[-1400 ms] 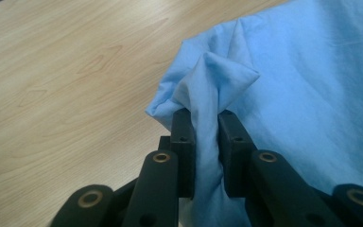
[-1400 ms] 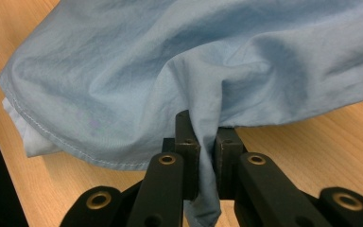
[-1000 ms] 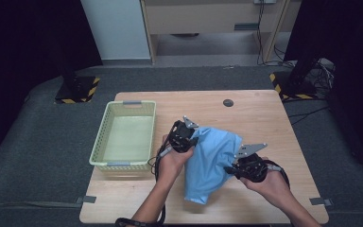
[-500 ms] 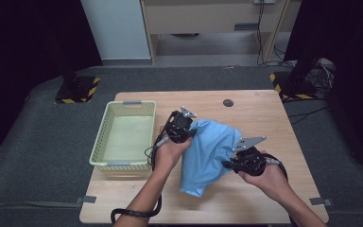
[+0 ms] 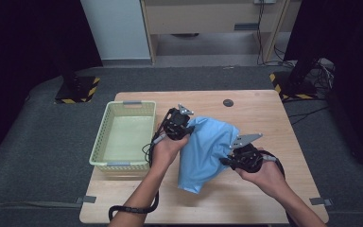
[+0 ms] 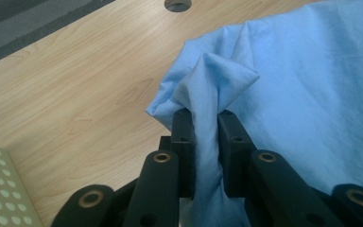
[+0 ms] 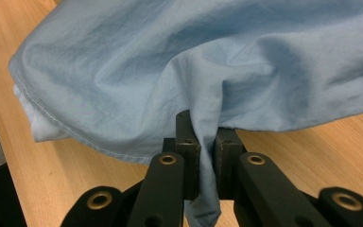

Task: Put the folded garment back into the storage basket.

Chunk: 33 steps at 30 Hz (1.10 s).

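Left tongs and right tongs each clamp blue cloth, frame centre; basket left; bare table upper right.

A pale green perforated basket sits on the left part of the wooden table. A small dark round disc lies near the table's far edge. Grey carpet surrounds the table.
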{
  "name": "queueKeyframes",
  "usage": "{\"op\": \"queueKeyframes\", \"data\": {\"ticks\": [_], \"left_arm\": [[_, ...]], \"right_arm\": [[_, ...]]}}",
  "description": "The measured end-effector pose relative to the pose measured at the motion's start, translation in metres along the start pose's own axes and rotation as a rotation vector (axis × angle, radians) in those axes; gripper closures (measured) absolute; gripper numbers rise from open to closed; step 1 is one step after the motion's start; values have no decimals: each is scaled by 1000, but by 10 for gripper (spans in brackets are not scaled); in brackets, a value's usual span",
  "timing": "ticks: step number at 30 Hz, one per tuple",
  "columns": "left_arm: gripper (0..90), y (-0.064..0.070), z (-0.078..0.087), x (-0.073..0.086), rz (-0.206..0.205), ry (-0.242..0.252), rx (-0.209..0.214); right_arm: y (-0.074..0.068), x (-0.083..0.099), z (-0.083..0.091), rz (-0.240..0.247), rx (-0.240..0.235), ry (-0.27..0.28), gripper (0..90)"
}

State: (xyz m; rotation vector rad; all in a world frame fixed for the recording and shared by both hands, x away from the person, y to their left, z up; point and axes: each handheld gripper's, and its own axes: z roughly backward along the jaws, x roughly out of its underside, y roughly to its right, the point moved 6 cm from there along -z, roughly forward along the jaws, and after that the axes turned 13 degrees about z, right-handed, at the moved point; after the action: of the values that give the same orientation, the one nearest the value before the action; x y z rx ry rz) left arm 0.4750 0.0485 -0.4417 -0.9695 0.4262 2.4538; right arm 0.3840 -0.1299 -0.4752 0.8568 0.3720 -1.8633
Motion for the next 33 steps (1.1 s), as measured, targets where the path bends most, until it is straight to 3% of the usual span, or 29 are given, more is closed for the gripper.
{"op": "queueKeyframes", "data": {"ticks": [16,33], "left_arm": [[797,-12,4,-4,17,2,3],[798,-26,21,-12,21,26,-6]], "right_arm": [[8,-9,-2,-11,15,9,848],[5,-36,-2,33,15,13,848]]}}
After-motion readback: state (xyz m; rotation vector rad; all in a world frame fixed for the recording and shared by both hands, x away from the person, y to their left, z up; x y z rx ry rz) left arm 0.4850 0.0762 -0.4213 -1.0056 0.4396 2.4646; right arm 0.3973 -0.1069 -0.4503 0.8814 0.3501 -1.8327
